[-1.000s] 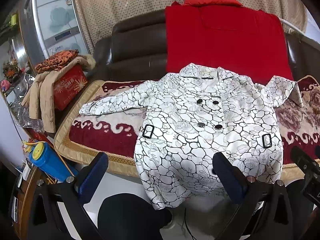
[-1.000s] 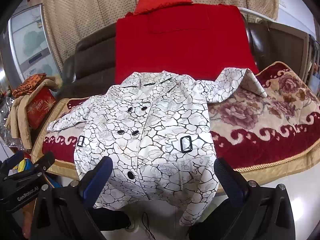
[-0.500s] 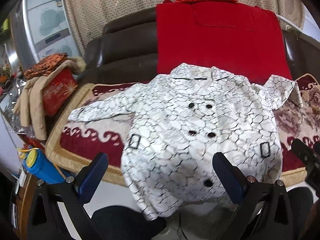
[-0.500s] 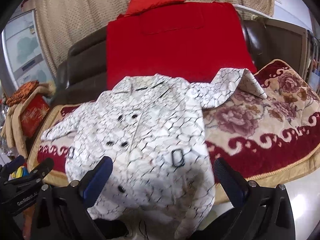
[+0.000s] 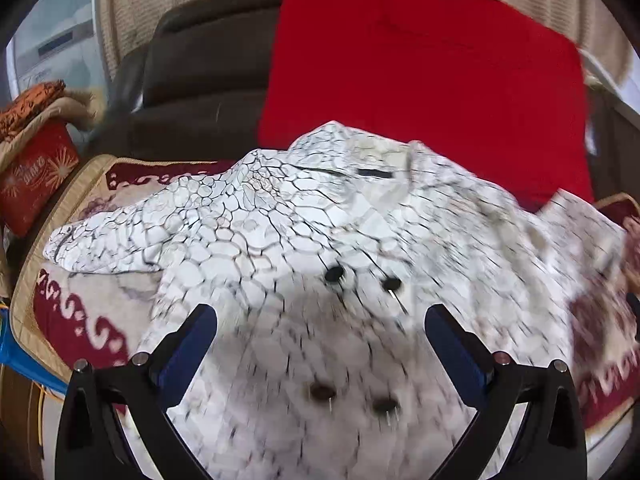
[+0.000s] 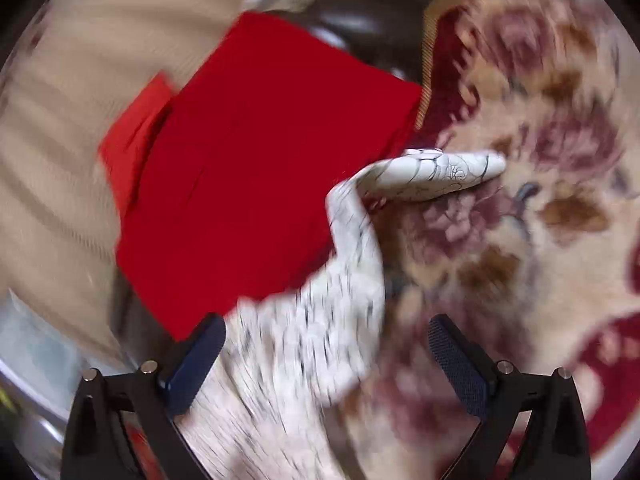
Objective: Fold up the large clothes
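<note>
A: What is seen at the far left of the left wrist view?

B: A red box under folded orange and beige cloth is seen at the left edge, with a dark sofa back to its right. A red cloth is draped over the sofa in the upper middle.

A: And the coat?

B: The white coat with a black crackle print is spread across the middle and lower frame on a red and cream floral blanket. One sleeve is stretched toward the left edge; black buttons are seen near the centre (the lower part is blurred).

A: How are the jaws of the left gripper held?

B: They are spread wide above the coat, and nothing is pinched.

A: The right wrist view?

B: The red cloth is seen at centre left. A coat sleeve runs from the lower centre upward, its cuff bent rightward over the blanket. The right gripper is likewise held wide apart, with nothing pinched (much is smeared).
</note>
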